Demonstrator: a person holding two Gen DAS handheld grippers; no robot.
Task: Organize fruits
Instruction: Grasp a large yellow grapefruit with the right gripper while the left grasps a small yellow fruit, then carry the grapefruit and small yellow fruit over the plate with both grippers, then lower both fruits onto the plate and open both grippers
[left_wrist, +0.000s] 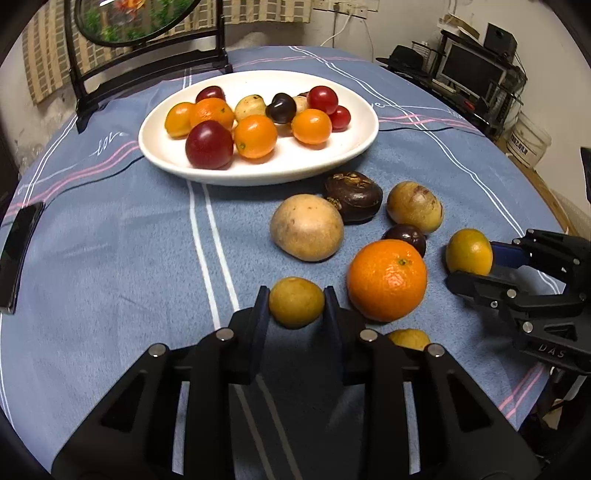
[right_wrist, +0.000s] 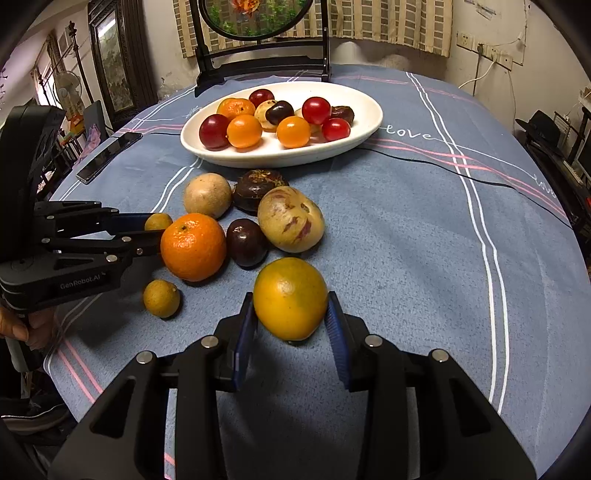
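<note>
A white oval plate (left_wrist: 162, 155) (right_wrist: 369, 122) holds several small red, orange, yellow and dark fruits. Loose fruits lie on the blue cloth in front of it: a big orange (left_wrist: 386, 279) (right_wrist: 193, 246), a tan fruit (left_wrist: 306, 227) (right_wrist: 207, 195), a dark brown fruit (left_wrist: 354, 196) (right_wrist: 258, 188), a streaked yellow fruit (left_wrist: 414, 206) (right_wrist: 290, 219), a small dark plum (left_wrist: 405, 238) (right_wrist: 246, 242). My left gripper (left_wrist: 296, 301) (right_wrist: 157, 230) is shut on a small yellow-brown kumquat (left_wrist: 296, 302) (right_wrist: 158, 221). My right gripper (right_wrist: 290, 325) (left_wrist: 471, 264) is shut on a yellow-green citrus (right_wrist: 290, 298) (left_wrist: 469, 252).
Another small kumquat (right_wrist: 161, 298) (left_wrist: 409, 338) lies near the table's front edge. A black phone (left_wrist: 18, 254) (right_wrist: 109, 157) lies at the left. A round mirror on a dark stand (left_wrist: 147, 55) (right_wrist: 262, 48) stands behind the plate. Shelves with a monitor (left_wrist: 469, 70) are at the right.
</note>
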